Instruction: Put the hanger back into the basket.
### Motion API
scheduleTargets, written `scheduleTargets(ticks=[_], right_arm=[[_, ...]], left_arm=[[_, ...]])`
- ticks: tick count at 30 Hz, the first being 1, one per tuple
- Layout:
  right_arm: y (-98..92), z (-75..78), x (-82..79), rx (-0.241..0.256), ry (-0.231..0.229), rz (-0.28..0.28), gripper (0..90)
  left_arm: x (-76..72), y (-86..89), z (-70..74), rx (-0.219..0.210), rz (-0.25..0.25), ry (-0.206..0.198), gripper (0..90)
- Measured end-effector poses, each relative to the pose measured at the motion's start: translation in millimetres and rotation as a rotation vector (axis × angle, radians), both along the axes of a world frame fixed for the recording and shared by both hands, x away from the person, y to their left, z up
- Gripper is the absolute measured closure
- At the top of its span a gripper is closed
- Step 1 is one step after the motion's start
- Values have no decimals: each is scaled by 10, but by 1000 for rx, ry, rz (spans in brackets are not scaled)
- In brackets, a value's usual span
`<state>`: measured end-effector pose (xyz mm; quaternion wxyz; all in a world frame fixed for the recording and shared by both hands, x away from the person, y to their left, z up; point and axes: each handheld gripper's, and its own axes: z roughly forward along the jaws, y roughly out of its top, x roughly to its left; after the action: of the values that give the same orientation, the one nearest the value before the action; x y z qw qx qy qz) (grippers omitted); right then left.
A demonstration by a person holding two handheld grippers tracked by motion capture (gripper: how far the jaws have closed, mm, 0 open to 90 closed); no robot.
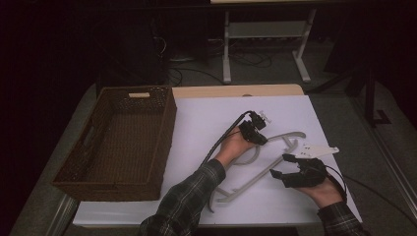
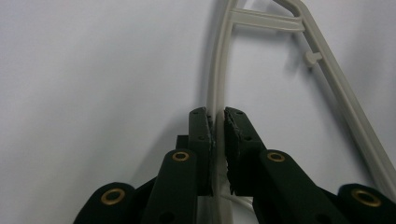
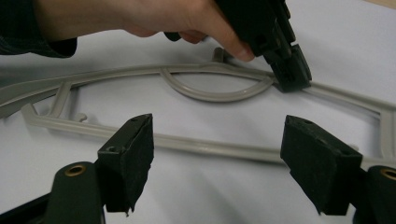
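A pale grey plastic hanger (image 1: pixel 255 179) lies flat on the white tabletop (image 1: pixel 206 115), right of centre. My left gripper (image 1: pixel 260 140) is shut on its upper arm, and the thin bar (image 2: pixel 219 70) runs up between the closed jaws (image 2: pixel 218 114). My right gripper (image 1: pixel 280 165) hovers to the right with its jaws wide apart and nothing between them. In the right gripper view, the hanger's straight lower bar (image 3: pixel 210 145) crosses just beyond the open gripper (image 3: pixel 217 140), and the left gripper (image 3: pixel 292 74) pinches the frame farther off.
A brown wicker basket (image 1: pixel 166 132) stands on the table's left side, with nothing visible inside. The table's far wooden edge (image 1: pixel 236 91) lies behind the sheet. A white desk frame (image 1: pixel 265 34) and cables sit on the dark floor beyond.
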<state>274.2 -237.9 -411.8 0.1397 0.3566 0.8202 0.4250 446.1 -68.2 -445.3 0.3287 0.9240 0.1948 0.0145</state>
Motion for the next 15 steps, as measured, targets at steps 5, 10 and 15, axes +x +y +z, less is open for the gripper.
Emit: scheduleTargets(ticks=[5,10,15], right_arm=[[6,2,-4,-1,-1,2,249],[6,-2,-8,-3,1,2,250],[18,7,-30,-4,-5,-5,355]], left_arm=[[-31,161,83,-80,41,24,707],[-181,528,299,-154,78,35,585],[-436,939,436,-209,118,33,454]])
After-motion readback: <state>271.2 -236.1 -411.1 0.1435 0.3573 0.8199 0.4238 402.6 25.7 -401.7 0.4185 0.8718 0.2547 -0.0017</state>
